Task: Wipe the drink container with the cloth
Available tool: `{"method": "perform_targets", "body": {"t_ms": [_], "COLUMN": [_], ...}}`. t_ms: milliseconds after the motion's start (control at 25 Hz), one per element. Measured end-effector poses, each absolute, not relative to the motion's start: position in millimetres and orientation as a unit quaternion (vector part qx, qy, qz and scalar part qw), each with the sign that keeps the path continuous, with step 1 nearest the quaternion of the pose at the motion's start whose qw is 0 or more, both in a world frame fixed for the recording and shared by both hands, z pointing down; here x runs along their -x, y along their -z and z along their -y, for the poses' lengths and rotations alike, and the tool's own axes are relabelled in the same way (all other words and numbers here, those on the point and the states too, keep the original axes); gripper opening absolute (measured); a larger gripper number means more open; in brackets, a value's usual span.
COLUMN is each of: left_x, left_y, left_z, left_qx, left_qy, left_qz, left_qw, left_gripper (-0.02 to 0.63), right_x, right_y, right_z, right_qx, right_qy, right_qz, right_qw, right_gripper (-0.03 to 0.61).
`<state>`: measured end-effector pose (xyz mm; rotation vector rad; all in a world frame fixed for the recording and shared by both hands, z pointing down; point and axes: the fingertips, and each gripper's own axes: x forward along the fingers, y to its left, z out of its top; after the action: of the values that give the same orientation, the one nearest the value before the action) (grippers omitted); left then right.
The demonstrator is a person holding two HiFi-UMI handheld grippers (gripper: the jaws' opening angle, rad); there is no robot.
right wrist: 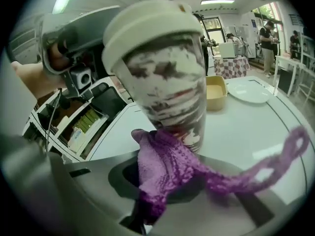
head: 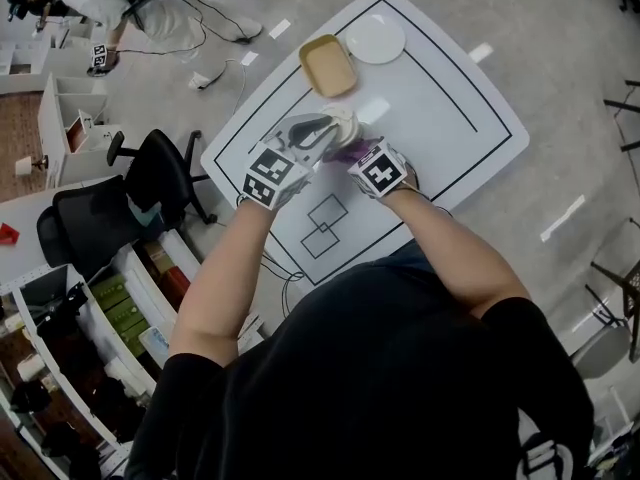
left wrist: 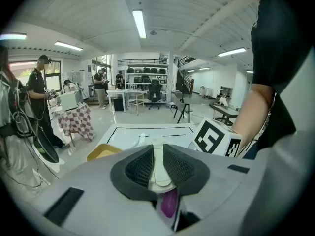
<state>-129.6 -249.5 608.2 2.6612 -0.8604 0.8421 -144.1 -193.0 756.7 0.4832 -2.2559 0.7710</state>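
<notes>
The drink container (head: 342,122) is a cup with a cream lid and a brown-and-white mottled wall, held over the white table (head: 450,118). My left gripper (head: 322,131) is shut on it near the top; in the left gripper view the dark pads (left wrist: 140,167) press the cream lid (left wrist: 158,170) from both sides. My right gripper (head: 360,158) is shut on a purple cloth (head: 350,151). In the right gripper view the cloth (right wrist: 162,163) bunches out of the jaws against the lower wall of the cup (right wrist: 165,77), and one strip trails off to the right.
A yellow tray (head: 328,65) and a white plate (head: 375,38) lie at the table's far end. Black outlines, among them two overlapping squares (head: 325,226), mark the tabletop. An office chair (head: 150,178) and shelves (head: 110,318) stand to the left of the table.
</notes>
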Motion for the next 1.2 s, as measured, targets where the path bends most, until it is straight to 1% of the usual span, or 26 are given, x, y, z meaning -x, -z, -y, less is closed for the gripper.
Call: {"method": "perform_targets", "body": {"t_ms": [120, 280, 360, 600, 800, 920, 1040, 1200], "left_x": [128.9, 130.8, 130.2, 129.6, 131.2, 129.5, 127.8, 127.5], "left_y": [-609.6, -608.3, -608.5, -608.7, -608.5, -609.1, -608.7, -607.9], "left_z": [249.3, 248.9, 248.0, 246.9, 248.1, 248.9, 250.4, 251.5], "left_qx": [-0.905, -0.905, -0.904, -0.908, -0.907, -0.907, -0.907, -0.906], "left_qy": [-0.291, -0.288, -0.285, -0.269, -0.262, -0.264, -0.268, -0.269], "left_qz": [0.292, 0.298, 0.302, 0.308, 0.314, 0.311, 0.307, 0.308], "left_qw": [0.103, 0.099, 0.099, 0.097, 0.102, 0.104, 0.106, 0.109], "left_gripper": [0.077, 0.077, 0.077, 0.077, 0.075, 0.075, 0.075, 0.075], "right_x": [144.9, 140.0, 125.5, 53.4, 27.7, 36.5, 59.2, 79.6], "right_y": [-774.9, -771.1, -769.2, -766.5, -733.8, -695.3, -648.5, -625.9], "right_z": [196.0, 192.8, 182.5, 160.2, 192.9, 216.0, 233.0, 243.3], "right_qx": [-0.188, -0.187, -0.178, -0.164, -0.194, -0.177, -0.134, -0.089], "right_qy": [-0.312, -0.305, -0.299, -0.260, -0.248, -0.203, -0.125, -0.041], "right_qz": [0.861, 0.866, 0.869, 0.867, 0.878, 0.901, 0.932, 0.941], "right_qw": [0.354, 0.349, 0.351, 0.392, 0.361, 0.340, 0.314, 0.325], "right_gripper": [0.075, 0.077, 0.077, 0.077, 0.077, 0.077, 0.077, 0.077]}}
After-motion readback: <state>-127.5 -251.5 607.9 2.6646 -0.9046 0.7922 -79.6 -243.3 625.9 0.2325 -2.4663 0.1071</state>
